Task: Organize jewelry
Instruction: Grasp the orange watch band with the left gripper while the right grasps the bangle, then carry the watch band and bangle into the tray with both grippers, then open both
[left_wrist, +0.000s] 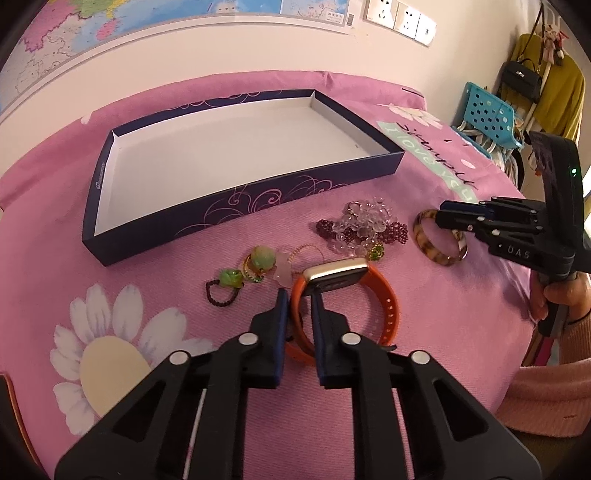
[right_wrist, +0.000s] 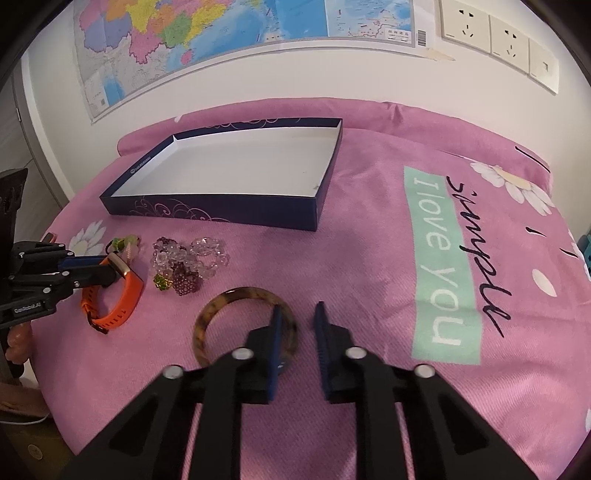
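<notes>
Orange watch on the pink bedspread, gold case tipped up; left gripper has its fingers either side of the strap just below the case, blue pads apart, can't tell if they actually pinch it. Tortoiseshell bangle lies flat to the right of the watch; right gripper parted, its left finger inside the ring over the rim, the other finger outside, rim sits between them, not clamped. Between watch and bangle: heap of clear and purple beads, touching the small green clip. Left of the watch: green bead rings and a pink charm, close together. Navy box lid sits beyond the jewelry, nearer the wall, white inside. Map and sockets on the wall behind.
</notes>
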